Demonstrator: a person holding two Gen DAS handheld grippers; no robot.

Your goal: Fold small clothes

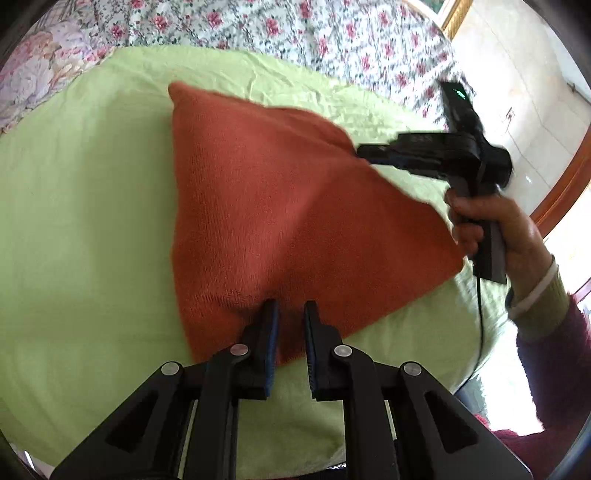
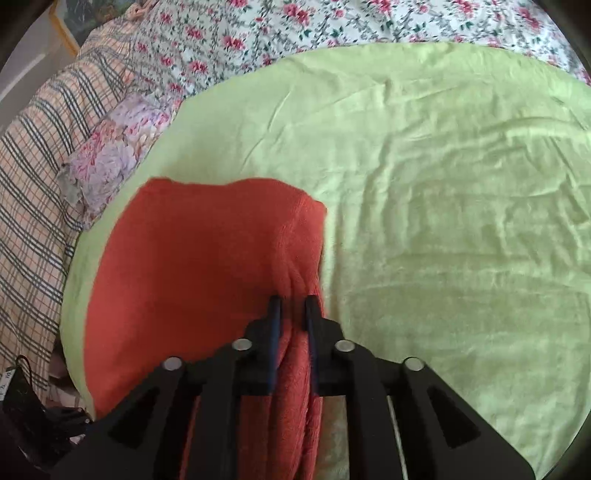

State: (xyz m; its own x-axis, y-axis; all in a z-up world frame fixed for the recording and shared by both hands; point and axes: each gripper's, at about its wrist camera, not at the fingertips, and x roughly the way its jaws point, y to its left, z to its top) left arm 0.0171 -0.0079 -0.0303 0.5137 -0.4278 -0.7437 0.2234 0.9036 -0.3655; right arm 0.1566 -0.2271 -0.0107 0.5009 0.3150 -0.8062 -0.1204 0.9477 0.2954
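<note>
Looking down my left gripper first, I see its two black fingers with blue pads drawn narrow and pinching the near edge of the orange knitted garment, a small pucker of knit bunched right at the fingertips. I take that garment as my landmark. It lies partly lifted over the light green blanket, its left edge running straight away from me to a far corner, its right side pulled up into a slanted sheet.

At the garment's right edge, my right gripper reaches in from the side, blurred, its tips at the cloth. The person's right hand wraps the grip behind it, to the right of the garment, with a pale cuff and a dark red fuzzy sleeve below.

Through the right wrist camera, the right gripper has its jaws narrow and clamped on a thick fold of the orange garment, gathered layers running back between the fingers. The rest of the garment spreads to the left of that fold, on the green blanket.

Beyond the garment, past the blanket's far edge, lies a floral bedspread; left of it, a plaid cloth and a purple flowered pillow
</note>
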